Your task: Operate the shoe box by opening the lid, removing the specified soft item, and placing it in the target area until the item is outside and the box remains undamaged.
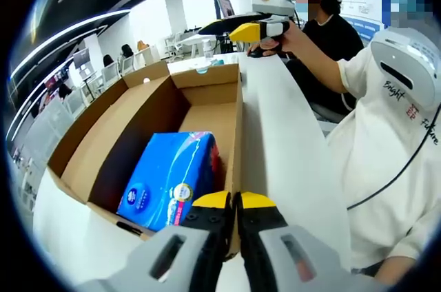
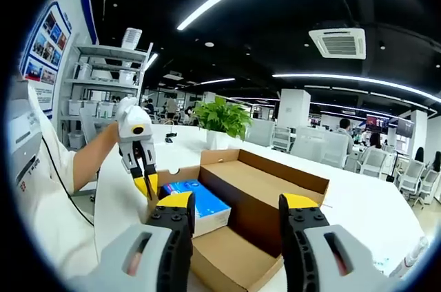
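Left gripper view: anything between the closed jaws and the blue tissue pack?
Only the cardboard box's near wall; the left gripper sits at its rim, the blue tissue pack just inside, in the left gripper view.

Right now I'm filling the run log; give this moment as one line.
cardboard box: flaps open | blue tissue pack: inside box | left gripper: shut, at box edge | right gripper: open, above box

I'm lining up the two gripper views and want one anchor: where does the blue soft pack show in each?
Left gripper view: the blue soft pack lies low and centre, inside the cardboard box, just above the left gripper.
Right gripper view: the pack sits left of centre, at the box's left end, below the left gripper.
Shared landmark: the open cardboard box.
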